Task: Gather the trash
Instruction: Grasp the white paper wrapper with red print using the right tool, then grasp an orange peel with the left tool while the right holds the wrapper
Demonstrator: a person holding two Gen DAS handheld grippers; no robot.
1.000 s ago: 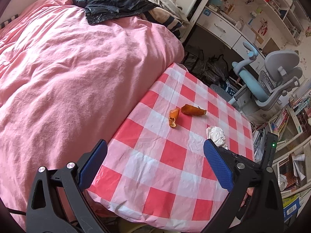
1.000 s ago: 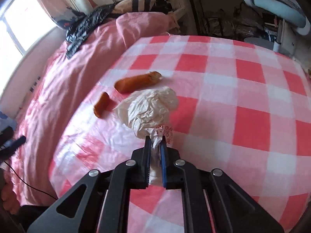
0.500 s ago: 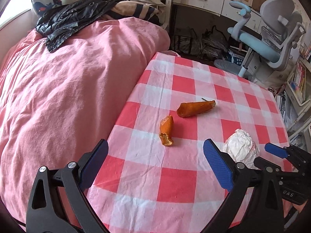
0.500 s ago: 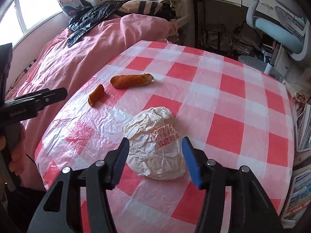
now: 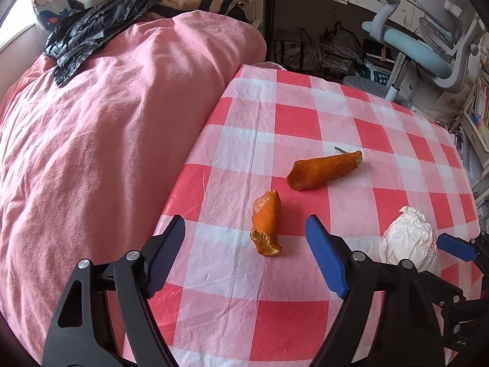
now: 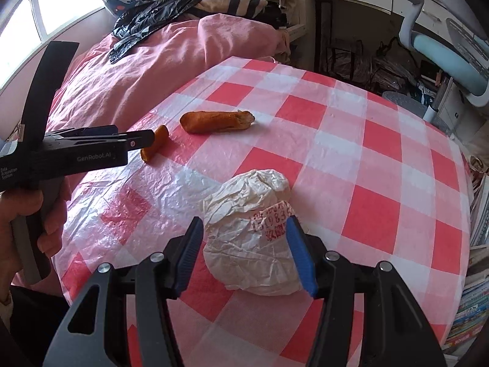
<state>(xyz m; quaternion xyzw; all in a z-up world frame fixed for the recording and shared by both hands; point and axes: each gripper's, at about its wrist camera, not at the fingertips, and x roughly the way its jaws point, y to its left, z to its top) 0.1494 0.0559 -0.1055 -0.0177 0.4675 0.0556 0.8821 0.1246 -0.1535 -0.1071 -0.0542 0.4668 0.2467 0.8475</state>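
- My left gripper (image 5: 244,253), jaws closing, straddles the small orange peel (image 5: 266,223) near the tablecloth's (image 5: 305,116) bed-side edge.
- My right gripper (image 6: 244,253) brackets the crumpled paper wrapper (image 6: 247,229), pads apparently not pressing.

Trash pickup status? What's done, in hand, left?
Done: nothing visibly collected; no bin in view.
In hand: nothing gripped. The right gripper straddles the crumpled paper wad, its fingers not visibly pressing it. The left gripper is closing over the small orange peel, not touching yet.
Left: both of those plus the long orange peel, all on the checked tablecloth.
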